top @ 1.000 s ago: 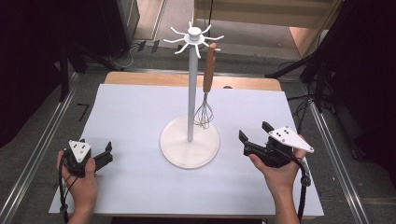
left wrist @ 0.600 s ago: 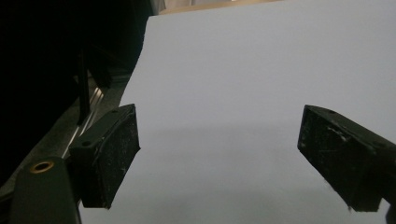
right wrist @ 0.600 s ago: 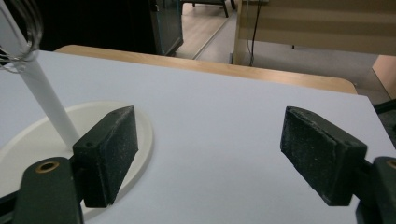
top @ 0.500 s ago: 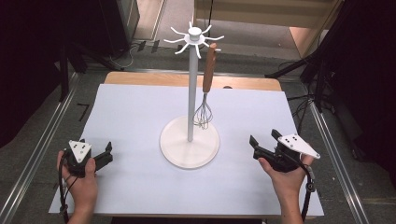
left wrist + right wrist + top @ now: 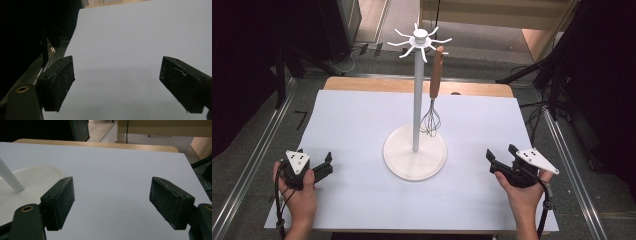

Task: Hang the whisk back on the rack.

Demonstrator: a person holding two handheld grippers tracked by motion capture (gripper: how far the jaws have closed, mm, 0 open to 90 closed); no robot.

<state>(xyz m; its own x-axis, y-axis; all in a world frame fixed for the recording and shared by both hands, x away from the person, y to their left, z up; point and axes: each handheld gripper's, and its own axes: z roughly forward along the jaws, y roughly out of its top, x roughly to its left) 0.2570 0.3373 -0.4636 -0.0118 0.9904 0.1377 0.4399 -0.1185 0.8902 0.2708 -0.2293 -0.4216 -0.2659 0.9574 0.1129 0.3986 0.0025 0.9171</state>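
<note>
A white utensil stand [image 5: 416,100] with a round base [image 5: 398,161] rises from the middle of the white table [image 5: 362,120]. From one of its top hooks hangs a whisk [image 5: 432,95] with a brown wooden handle and wire head. My left gripper [image 5: 323,166] rests low at the near left, open, with nothing between its jaws; only bare table lies ahead of it [image 5: 116,85]. My right gripper [image 5: 498,157] sits at the near right, open and empty [image 5: 111,202], with the stand's base [image 5: 32,180] and pole [image 5: 10,178] to its left.
The stand's hook crown [image 5: 419,40] spreads wide at the top. A wooden strip [image 5: 362,85] borders the table's far edge. Metal rails [image 5: 257,155] run along both sides, and dark equipment and cables stand beyond the table.
My right gripper has drawn back toward the near right corner and a little lower. The left gripper has stayed put.
</note>
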